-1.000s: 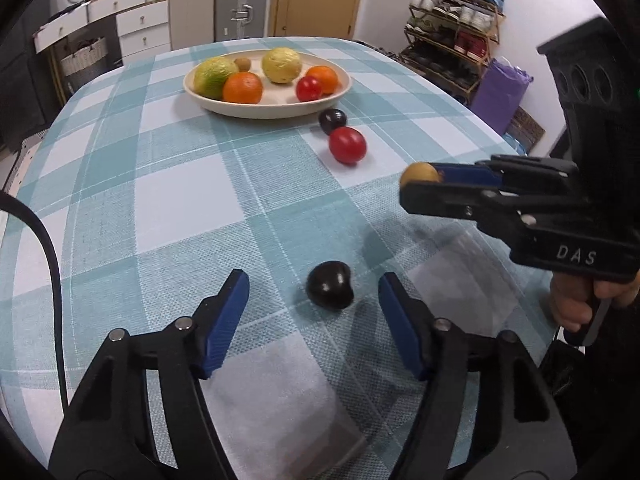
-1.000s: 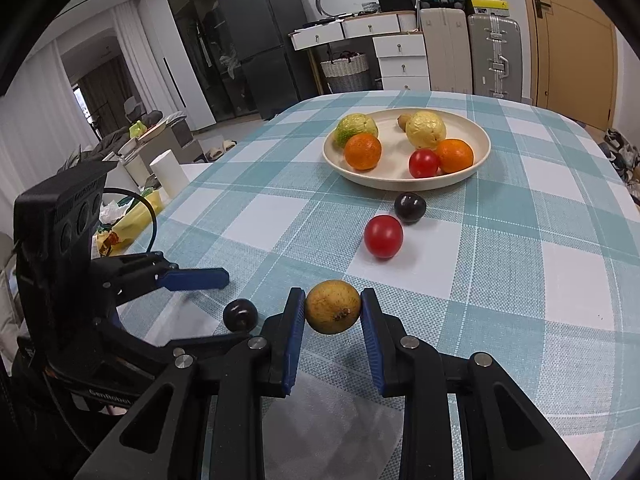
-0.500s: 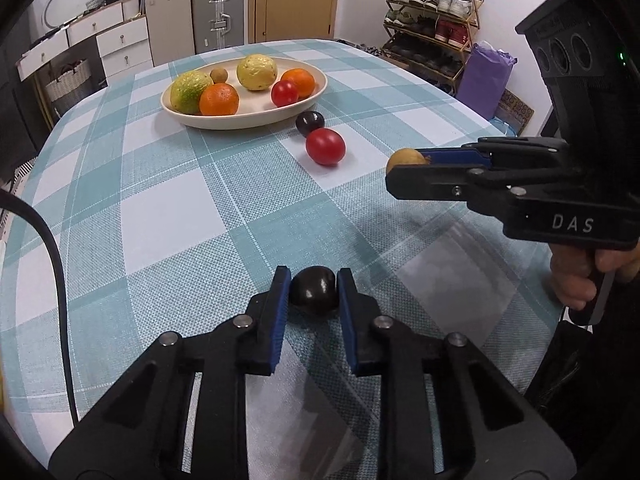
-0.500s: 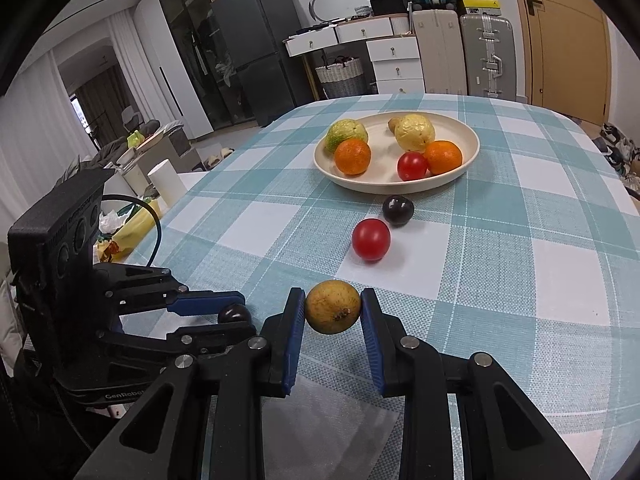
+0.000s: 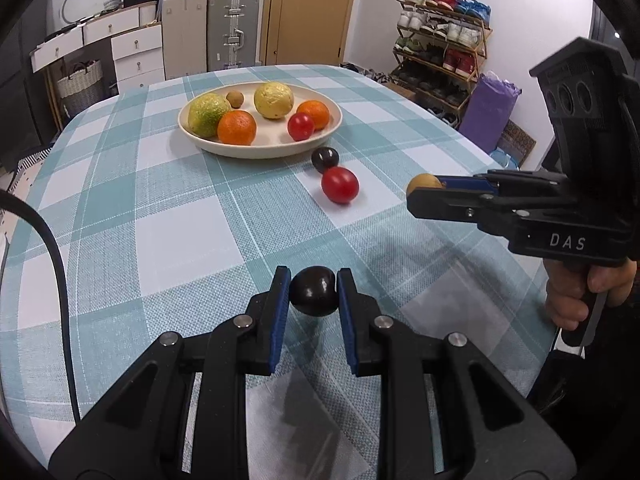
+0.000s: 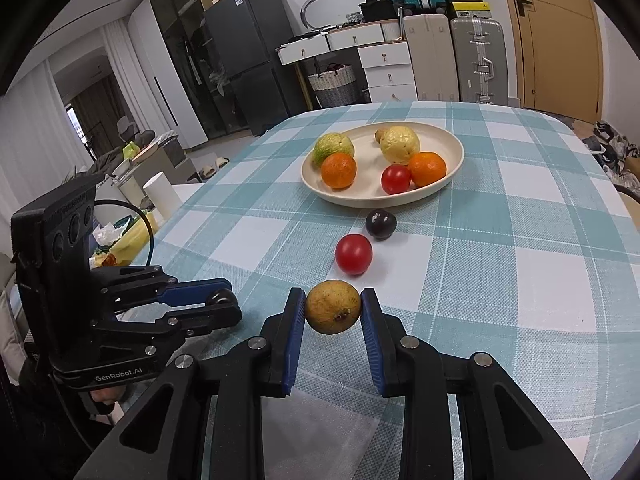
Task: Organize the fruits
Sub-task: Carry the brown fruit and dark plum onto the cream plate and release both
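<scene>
Left gripper [image 5: 313, 294]: your blue pads pinch the dark plum [image 5: 313, 291], low over the desk [image 5: 160, 224]; whether it touches the cloth is hard to tell.
Plate [image 5: 256, 151]: far centre of the desk, holding six fruits.
Loose fruit: second dark plum [image 5: 325, 159] just off the plate rim, red tomato [image 5: 339, 184] right beside it.
Right gripper [image 6: 333, 308]: you clamp the yellow-brown fruit [image 6: 333, 307].

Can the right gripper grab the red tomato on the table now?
Probably not yet: the right gripper is shut on a yellow-brown fruit. The path to the red tomato looks clear.
</scene>
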Demonstrator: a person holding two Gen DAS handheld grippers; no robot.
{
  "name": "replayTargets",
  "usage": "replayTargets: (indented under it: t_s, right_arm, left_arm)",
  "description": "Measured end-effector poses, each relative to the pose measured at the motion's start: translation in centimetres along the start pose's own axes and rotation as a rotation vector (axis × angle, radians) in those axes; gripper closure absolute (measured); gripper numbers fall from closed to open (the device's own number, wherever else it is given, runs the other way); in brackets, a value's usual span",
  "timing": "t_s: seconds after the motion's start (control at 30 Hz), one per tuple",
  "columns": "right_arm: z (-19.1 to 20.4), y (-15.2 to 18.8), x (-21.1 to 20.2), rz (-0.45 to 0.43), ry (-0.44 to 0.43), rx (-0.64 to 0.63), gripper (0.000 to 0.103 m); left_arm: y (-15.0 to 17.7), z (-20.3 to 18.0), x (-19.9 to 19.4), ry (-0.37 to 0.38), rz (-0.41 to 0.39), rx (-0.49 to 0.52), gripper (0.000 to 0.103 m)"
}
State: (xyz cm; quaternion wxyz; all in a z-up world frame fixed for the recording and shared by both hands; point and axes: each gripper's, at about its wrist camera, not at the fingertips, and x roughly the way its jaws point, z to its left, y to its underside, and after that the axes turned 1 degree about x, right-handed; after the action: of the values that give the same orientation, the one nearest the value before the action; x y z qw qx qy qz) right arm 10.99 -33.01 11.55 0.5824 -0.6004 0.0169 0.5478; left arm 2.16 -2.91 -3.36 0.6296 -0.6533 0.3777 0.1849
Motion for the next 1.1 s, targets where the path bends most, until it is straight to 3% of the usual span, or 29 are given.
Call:
replayTargets:
  t_s: [0.47, 1.1]
  right_arm:
    - [-1.1, -2.3, 0.1, -0.036, 0.013, 0.007, 0.074]
    - [-3.9, -6.1, 1.2, -0.078, 0.017, 0.012, 0.074]
  left_arm:
    - [-2.9, 1.7, 0.4, -0.003, -0.067, -0.049, 0.082]
    - [-7.5, 3.3, 3.1, -0.024, -0.094, -0.089, 0.082]
